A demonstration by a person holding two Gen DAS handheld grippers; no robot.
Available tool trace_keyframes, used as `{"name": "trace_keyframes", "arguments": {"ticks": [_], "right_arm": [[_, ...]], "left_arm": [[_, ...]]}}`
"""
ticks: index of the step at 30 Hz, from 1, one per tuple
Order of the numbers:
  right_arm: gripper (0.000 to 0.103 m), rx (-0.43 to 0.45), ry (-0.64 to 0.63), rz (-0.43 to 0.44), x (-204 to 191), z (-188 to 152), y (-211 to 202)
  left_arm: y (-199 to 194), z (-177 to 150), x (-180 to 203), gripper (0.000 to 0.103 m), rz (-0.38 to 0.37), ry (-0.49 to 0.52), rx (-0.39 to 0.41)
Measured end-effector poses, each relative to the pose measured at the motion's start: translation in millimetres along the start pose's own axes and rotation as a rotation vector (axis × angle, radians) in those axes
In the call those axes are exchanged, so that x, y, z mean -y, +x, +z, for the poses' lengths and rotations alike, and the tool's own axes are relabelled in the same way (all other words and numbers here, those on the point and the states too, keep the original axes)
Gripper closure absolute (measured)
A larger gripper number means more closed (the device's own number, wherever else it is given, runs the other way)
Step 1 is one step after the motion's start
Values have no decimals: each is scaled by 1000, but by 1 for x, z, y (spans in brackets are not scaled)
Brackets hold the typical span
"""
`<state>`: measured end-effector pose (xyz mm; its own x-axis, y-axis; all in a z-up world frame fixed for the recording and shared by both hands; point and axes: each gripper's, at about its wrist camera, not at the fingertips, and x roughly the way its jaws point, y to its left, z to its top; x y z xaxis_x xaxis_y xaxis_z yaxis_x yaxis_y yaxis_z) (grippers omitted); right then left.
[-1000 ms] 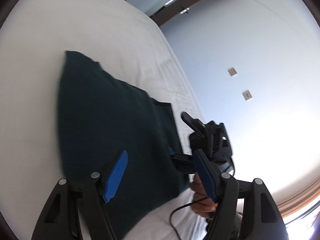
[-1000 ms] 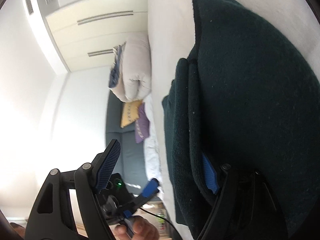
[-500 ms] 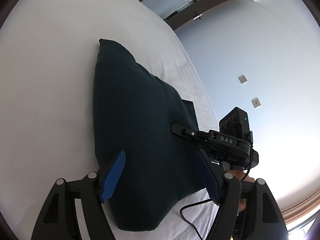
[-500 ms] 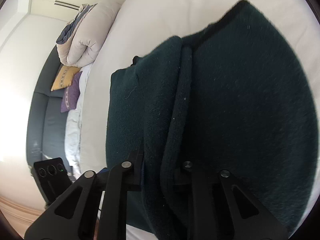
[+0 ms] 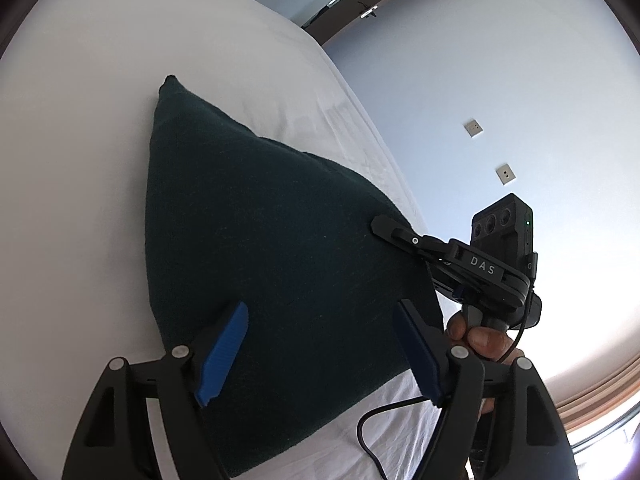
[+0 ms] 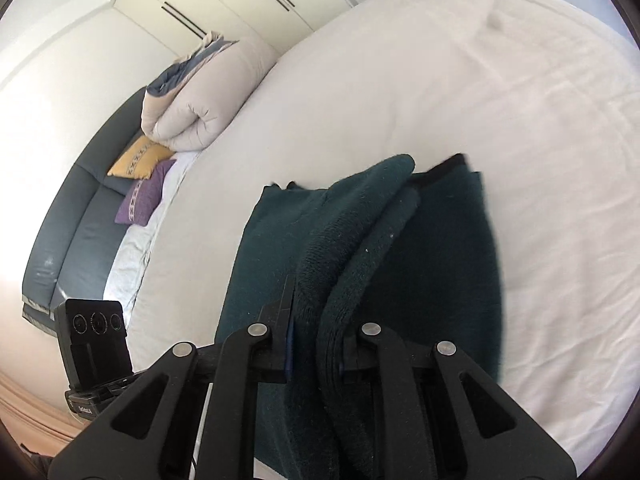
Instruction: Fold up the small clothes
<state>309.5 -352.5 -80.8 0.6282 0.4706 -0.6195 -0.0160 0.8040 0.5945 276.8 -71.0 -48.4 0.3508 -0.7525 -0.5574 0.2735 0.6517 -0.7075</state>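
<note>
A dark green knitted garment [image 5: 272,264] lies on the white bed [image 5: 80,200]. My left gripper [image 5: 320,344] hovers just above its near part, open, with bare blue pads [image 5: 224,356] and nothing between them. My right gripper [image 6: 316,340] is shut on a thick folded edge of the garment [image 6: 352,248] and holds it raised off the sheet. In the left wrist view the right gripper [image 5: 394,234] pinches the garment's right edge, and a hand [image 5: 476,332] holds its handle.
A rolled beige duvet [image 6: 192,108], a yellow cushion [image 6: 140,158] and a purple cushion [image 6: 142,196] lie on a grey sofa [image 6: 76,232] past the bed's far side. A black cable [image 5: 376,420] hangs near the bed edge. A pale wall [image 5: 500,100] stands to the right.
My right gripper has closed on the garment's folded edge, rolled upright and lifted it off the bed. My left gripper has shifted a little over the garment and stays open.
</note>
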Motion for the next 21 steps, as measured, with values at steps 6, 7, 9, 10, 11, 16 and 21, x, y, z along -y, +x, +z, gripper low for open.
{"name": "trace_keyframes", "arguments": {"ticks": [6, 7, 9, 10, 11, 16, 21], "right_arm": [[90, -10, 171, -22, 76, -13, -4], [90, -44, 203, 23, 86, -16, 3], [90, -38, 214, 36, 91, -17, 5], [90, -38, 204, 25, 88, -15, 3], [90, -37, 193, 13, 87, -14, 2], [86, -30, 210, -24, 78, -12, -4], [81, 83, 163, -140, 54, -8, -39]], "left_arm": [[23, -7, 7, 27, 7, 31, -53], [25, -8, 7, 27, 22, 33, -58], [25, -10, 6, 27, 21, 29, -57], [25, -10, 6, 27, 24, 30, -55], [24, -12, 5, 27, 27, 31, -56], [19, -13, 6, 27, 48, 58, -31], [11, -12, 14, 27, 94, 106, 13]]}}
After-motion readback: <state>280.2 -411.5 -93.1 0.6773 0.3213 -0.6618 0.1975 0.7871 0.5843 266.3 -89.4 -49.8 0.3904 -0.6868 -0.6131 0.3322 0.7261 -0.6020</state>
